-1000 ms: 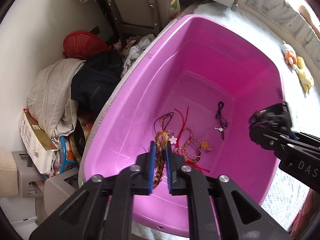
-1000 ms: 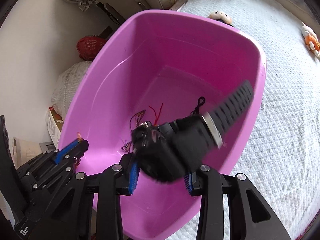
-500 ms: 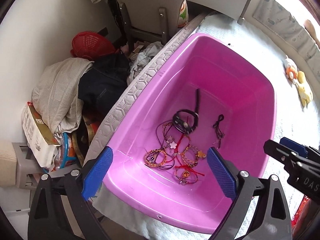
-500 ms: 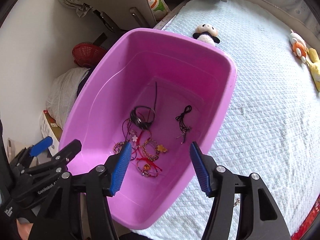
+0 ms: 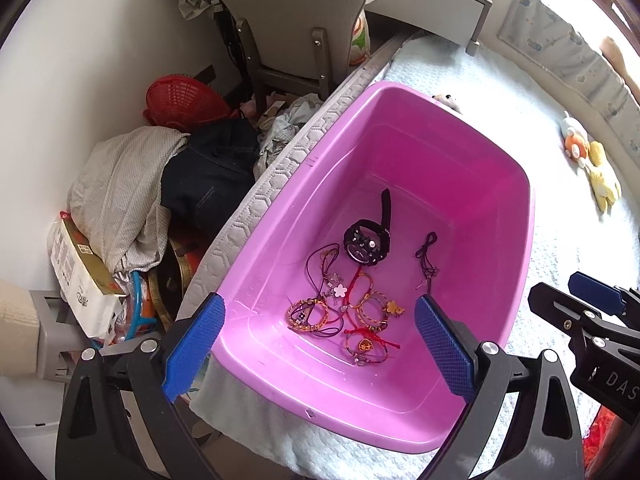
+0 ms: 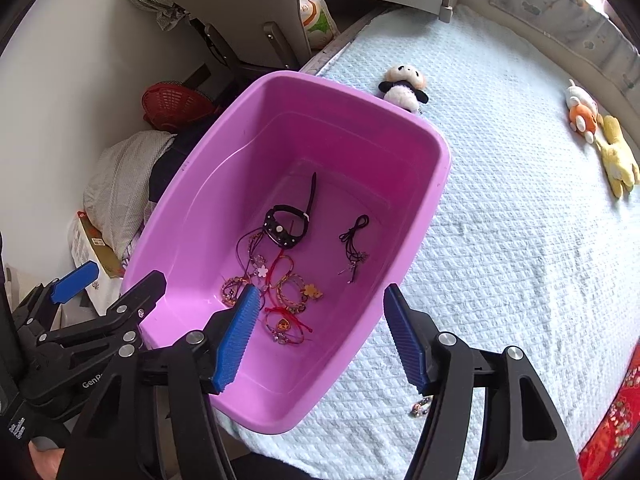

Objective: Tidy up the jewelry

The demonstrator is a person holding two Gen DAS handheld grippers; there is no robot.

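Observation:
A pink plastic tub (image 5: 472,128) (image 6: 436,184) sits on the bed's edge. On its floor lie a black watch (image 5: 366,240) (image 6: 286,226), a black cord necklace (image 5: 427,258) (image 6: 354,244) and a cluster of red, orange and purple bracelets (image 5: 348,312) (image 6: 276,292). My left gripper (image 5: 316,344) is open and empty, above the tub's near end. My right gripper (image 6: 316,336) is open and empty, above the tub's near right rim. A small piece of jewelry (image 6: 420,406) lies on the blanket by the right finger.
A light blue blanket (image 6: 520,240) covers the bed. A panda plush (image 6: 402,88) lies behind the tub; orange and yellow plush toys (image 6: 600,136) lie far right. Clothes (image 5: 132,192), a red basket (image 5: 180,100) and a chair (image 5: 296,20) crowd the floor left.
A second ago my left gripper was shut on a bracelet and my right held the black watch. Both opened, dropping them into the tub, and have pulled back and up.

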